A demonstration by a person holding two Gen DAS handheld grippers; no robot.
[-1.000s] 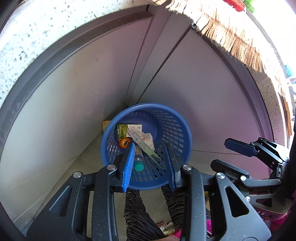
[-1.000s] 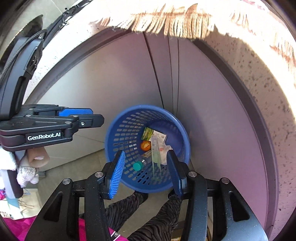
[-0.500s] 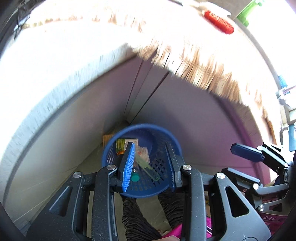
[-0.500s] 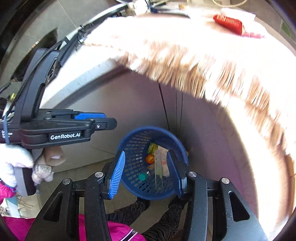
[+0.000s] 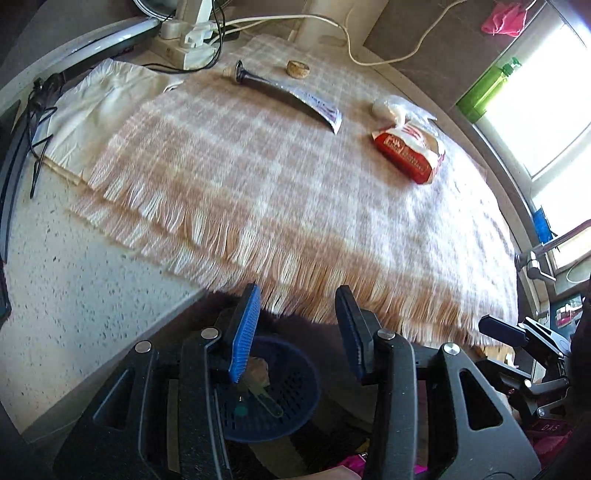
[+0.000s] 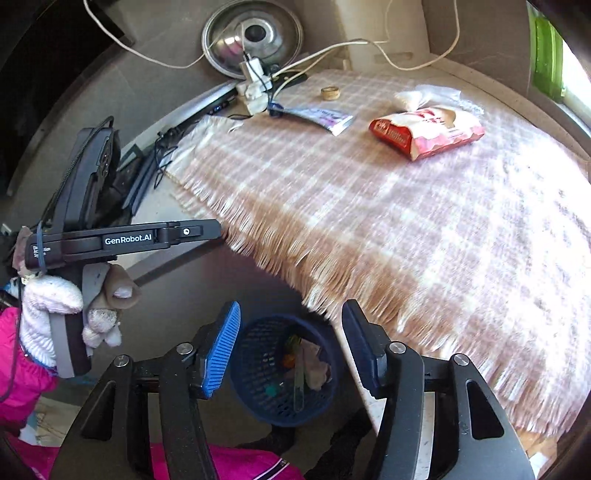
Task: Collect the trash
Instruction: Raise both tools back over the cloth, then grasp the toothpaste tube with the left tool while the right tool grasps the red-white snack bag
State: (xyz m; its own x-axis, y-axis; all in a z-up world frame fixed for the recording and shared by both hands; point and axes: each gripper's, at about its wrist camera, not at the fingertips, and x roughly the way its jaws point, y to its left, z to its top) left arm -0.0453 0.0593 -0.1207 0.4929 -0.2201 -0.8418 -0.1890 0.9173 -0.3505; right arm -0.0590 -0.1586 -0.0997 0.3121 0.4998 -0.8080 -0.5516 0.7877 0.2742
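A blue mesh bin (image 5: 280, 391) (image 6: 284, 373) stands on the floor below the counter edge with several pieces of trash inside. On the checked fringed cloth (image 5: 295, 177) (image 6: 424, 221) lie a red and white snack bag (image 5: 410, 151) (image 6: 424, 134), a flattened tube (image 5: 291, 94) (image 6: 325, 116), crumpled clear plastic (image 5: 399, 107) (image 6: 428, 94) and a small cork ring (image 5: 297, 68) (image 6: 329, 92). My left gripper (image 5: 295, 332) is open and empty above the bin. My right gripper (image 6: 291, 347) is open and empty above the bin.
A white power strip with cables (image 5: 188, 40) (image 6: 255, 88) sits at the cloth's far end. A metal lid (image 6: 251, 35) leans behind it. A white folded cloth (image 5: 96, 107) lies at the left. A green bottle (image 5: 487, 88) stands by the window. The speckled counter (image 5: 74, 280) shows at the left.
Both grippers have risen and tilted up from over the bin. The counter top with its cloth and trash has come into view. Both stay open and empty.
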